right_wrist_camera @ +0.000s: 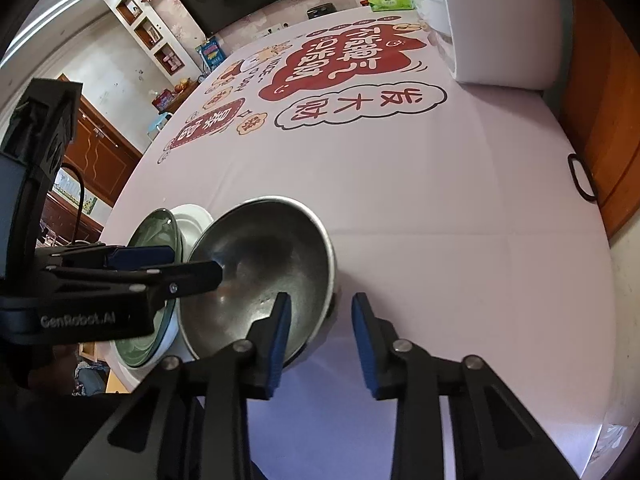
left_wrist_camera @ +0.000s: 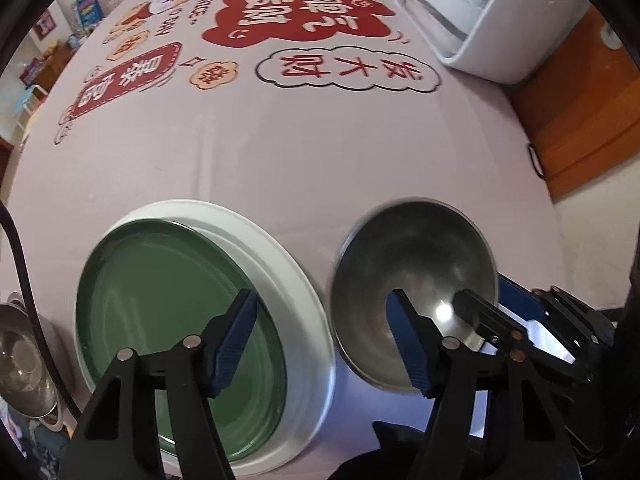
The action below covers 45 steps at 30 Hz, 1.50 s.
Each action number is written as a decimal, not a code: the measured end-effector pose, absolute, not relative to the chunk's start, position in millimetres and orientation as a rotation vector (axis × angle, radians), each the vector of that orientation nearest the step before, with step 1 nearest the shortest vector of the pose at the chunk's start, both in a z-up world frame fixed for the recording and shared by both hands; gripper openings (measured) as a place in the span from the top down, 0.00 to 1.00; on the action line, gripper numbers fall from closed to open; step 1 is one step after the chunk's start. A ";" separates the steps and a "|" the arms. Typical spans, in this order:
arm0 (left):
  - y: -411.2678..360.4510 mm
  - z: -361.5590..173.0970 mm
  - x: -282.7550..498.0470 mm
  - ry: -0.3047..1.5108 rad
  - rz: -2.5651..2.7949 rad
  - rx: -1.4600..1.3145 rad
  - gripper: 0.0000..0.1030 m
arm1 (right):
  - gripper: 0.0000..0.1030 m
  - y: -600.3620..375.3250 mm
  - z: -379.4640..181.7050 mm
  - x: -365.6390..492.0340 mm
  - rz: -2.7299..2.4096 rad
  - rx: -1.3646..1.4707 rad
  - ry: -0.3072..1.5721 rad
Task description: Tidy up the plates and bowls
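Note:
A green plate (left_wrist_camera: 168, 300) lies stacked on a white plate (left_wrist_camera: 288, 280) at the table's near edge. A steel bowl (left_wrist_camera: 412, 264) sits tilted just right of them, slightly blurred. My left gripper (left_wrist_camera: 320, 340) is open, one finger over the green plate, the other over the bowl. My right gripper (right_wrist_camera: 320, 332) is open with the steel bowl's (right_wrist_camera: 264, 268) near rim between its fingers; its finger (left_wrist_camera: 480, 316) reaches into the bowl in the left view. The plates (right_wrist_camera: 160, 228) show left of the bowl, partly hidden by the left gripper body (right_wrist_camera: 100, 280).
A second steel bowl (left_wrist_camera: 24, 356) sits at the far left near edge. A white appliance (left_wrist_camera: 472, 12) stands at the back right on the printed pink tablecloth (left_wrist_camera: 320, 140). A tissue pack (right_wrist_camera: 390, 0) lies at the far end. A wooden surface (left_wrist_camera: 580, 112) borders the right.

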<state>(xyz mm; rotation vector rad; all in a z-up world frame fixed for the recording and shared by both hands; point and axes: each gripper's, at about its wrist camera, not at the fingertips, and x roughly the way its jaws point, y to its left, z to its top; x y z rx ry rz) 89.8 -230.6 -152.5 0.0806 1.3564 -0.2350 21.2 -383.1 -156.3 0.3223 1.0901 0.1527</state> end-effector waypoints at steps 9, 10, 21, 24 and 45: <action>-222.8 -152.7 96.0 1.346 -0.174 0.058 0.46 | 0.89 -392.3 -155.0 28.1 0.178 0.331 1.078; -223.0 -152.2 95.9 1.344 -0.176 0.057 0.46 | 0.90 -393.5 -155.2 28.3 0.179 0.332 1.079; -241.4 -142.9 88.8 1.316 -0.317 0.074 0.56 | 0.93 -408.0 -163.8 16.3 0.132 0.381 1.108; -249.9 -148.9 87.9 1.348 -0.347 0.096 0.67 | 0.93 -410.7 -163.9 13.3 0.115 0.396 1.103; -234.5 -130.2 68.6 1.287 -0.452 0.117 0.88 | 0.93 -387.3 -138.4 3.4 0.083 0.391 1.004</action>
